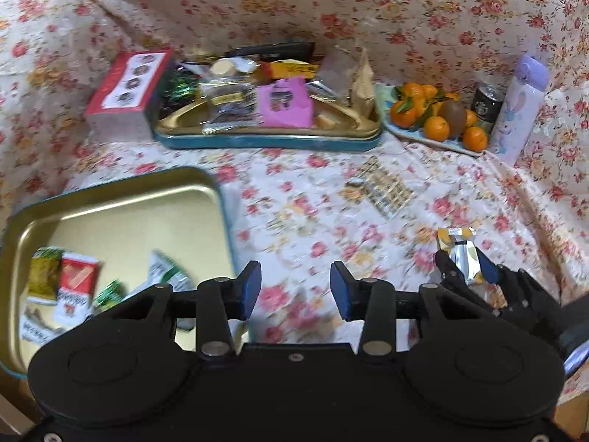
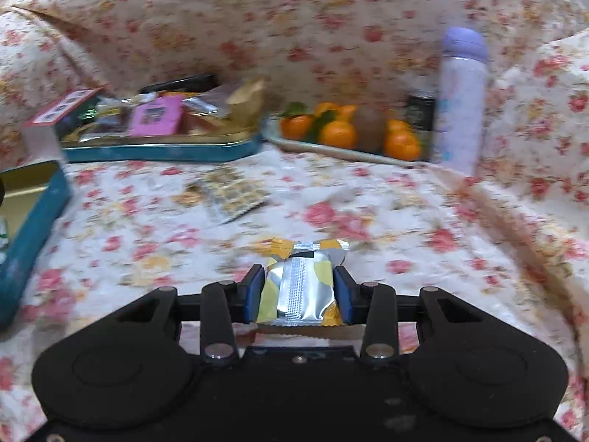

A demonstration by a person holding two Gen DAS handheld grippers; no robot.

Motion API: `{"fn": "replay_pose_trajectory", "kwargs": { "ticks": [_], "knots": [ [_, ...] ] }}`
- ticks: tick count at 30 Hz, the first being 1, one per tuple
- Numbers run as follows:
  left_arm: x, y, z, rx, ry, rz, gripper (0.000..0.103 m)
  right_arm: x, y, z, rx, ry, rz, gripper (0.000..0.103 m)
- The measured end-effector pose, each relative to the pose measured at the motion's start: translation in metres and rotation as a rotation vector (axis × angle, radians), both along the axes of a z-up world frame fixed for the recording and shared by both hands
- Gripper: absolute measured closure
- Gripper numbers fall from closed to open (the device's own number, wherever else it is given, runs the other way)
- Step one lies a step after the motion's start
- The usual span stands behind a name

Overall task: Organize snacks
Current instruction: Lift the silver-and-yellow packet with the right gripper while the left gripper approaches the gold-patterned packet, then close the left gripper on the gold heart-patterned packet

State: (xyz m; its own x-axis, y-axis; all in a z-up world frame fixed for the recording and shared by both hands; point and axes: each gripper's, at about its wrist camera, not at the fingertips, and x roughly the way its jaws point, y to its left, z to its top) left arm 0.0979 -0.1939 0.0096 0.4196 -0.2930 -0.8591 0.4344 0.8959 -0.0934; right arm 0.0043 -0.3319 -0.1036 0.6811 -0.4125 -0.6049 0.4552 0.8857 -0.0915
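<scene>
Two tongs, right gripping snack packet, left wide, tin contents blurry.

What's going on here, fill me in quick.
A person is sorting snacks with a hand-held gripper in each hand. The right gripper has a silver and yellow snack packet between its pads, and its jaws are closing on it above the flowered cloth. The left gripper is open and empty, beside the near gold tin tray, which already holds a few small packets. A second tray farther back is piled with mixed snacks.
</scene>
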Motion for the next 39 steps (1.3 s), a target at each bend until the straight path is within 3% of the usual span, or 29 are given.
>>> {"fn": "replay_pose_trajectory", "kwargs": {
  "ticks": [4, 7, 16, 20, 31, 39],
  "knots": [
    [0.014, -0.026, -0.003, -0.023, 0.047, 0.008, 0.053, 0.000, -0.014, -0.006, -0.029, -0.029, -0.014, 0.062],
    [0.023, -0.044, -0.005, -0.032, 0.049, 0.017, 0.053, -0.001, -0.025, -0.008, 0.061, -0.070, -0.034, 0.062],
    [0.060, -0.095, -0.031, -0.070, 0.116, 0.086, 0.053, -0.014, -0.036, -0.011, 0.170, -0.158, -0.061, 0.062],
    [0.069, -0.112, -0.034, -0.072, 0.084, 0.115, 0.053, -0.016, -0.038, -0.012, 0.190, -0.176, -0.066, 0.062],
    [0.081, -0.152, -0.057, 0.031, 0.054, 0.109, 0.053, -0.019, -0.040, -0.012, 0.213, -0.197, -0.075, 0.062],
    [0.069, -0.147, -0.065, 0.097, 0.028, 0.067, 0.052, -0.019, -0.039, -0.013, 0.217, -0.203, -0.078, 0.062]
  ]
}}
